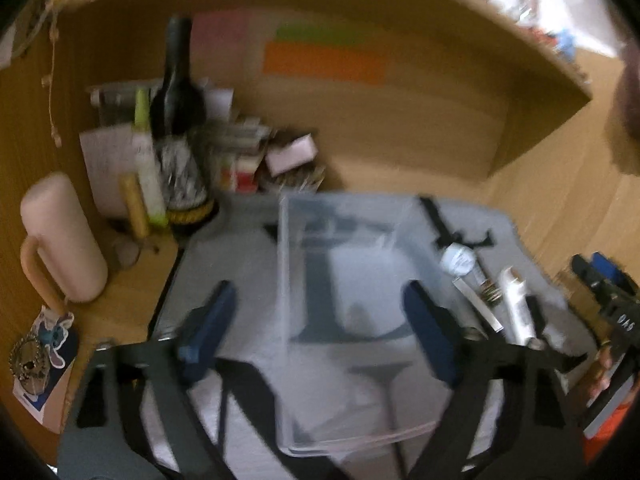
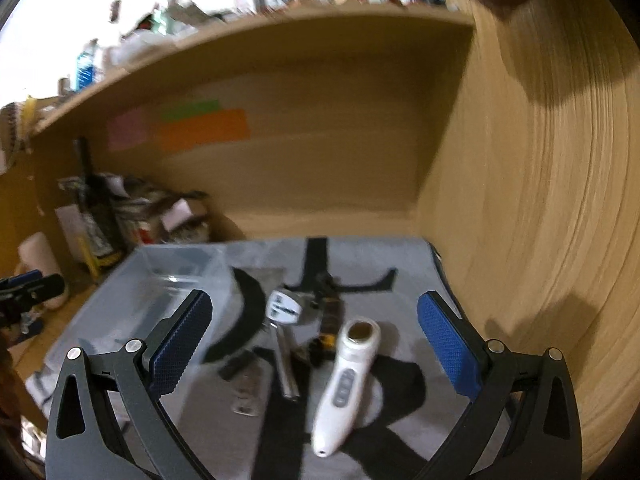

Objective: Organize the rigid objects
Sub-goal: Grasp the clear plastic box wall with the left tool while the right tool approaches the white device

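A clear plastic bin [image 1: 352,312] stands on a grey mat [image 1: 224,248] with black lettering. My left gripper [image 1: 320,336] is open above the bin, one finger on each side of it. To the bin's right lie a white handheld device [image 2: 344,384], a white-headed metal tool [image 2: 285,320], a small dark-and-yellow object [image 2: 329,328] and small flat metal pieces [image 2: 245,396]. My right gripper [image 2: 316,348] is open and empty, hovering over these items. The bin also shows in the right wrist view [image 2: 176,276]. The white device shows in the left wrist view [image 1: 516,304].
The mat lies in a wooden desk alcove with a side wall [image 2: 540,200] on the right. A dark wine bottle [image 1: 178,120], tubes, boxes and papers crowd the back left. A pink mug [image 1: 60,236] stands at the left. Coloured sticky notes [image 1: 324,60] are on the back wall.
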Motion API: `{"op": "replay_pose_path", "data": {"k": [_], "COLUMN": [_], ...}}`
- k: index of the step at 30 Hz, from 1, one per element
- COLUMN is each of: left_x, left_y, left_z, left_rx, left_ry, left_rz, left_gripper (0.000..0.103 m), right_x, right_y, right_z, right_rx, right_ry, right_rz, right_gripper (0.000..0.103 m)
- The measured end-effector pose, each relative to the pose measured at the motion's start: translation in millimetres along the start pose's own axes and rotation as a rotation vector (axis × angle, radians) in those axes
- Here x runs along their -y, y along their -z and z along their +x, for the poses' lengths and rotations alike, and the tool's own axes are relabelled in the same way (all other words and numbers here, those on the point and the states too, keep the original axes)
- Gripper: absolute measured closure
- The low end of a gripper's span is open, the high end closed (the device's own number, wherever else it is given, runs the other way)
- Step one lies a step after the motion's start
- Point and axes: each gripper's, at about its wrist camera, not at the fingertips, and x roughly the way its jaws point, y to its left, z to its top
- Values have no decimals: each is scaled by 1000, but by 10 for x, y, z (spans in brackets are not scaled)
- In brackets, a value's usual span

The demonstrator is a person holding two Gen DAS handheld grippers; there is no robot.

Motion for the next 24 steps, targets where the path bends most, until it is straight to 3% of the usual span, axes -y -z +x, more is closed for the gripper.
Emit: {"op": "replay_pose_path", "data": {"k": [3,6,13,15,20,24], "left_x": [-169,-280,-333,-342,-262,-238], "left_y": [18,42,111,135,156,163], "left_z": [217,402,603,639,627,633], "left_rx": [-84,-165,-267,-287,-285,-279], "left_ry": [16,29,40,57,77,71], "left_rz": [-37,-54,-27,-22,6,26], "left_gripper": [34,48,75,77,92,93], "right_x": [113,182,248,260,301,308], "right_y": [56,107,277,315,385,426], "right_z": [118,226,489,569,843,1047], "right_rx": [-45,-98,-229,-270,-392,-471], "right_ry": [37,67,106,111,100,101], "right_rz": [9,5,-6,-7,14,24], "right_gripper": [5,14,25,28,43,49]}}
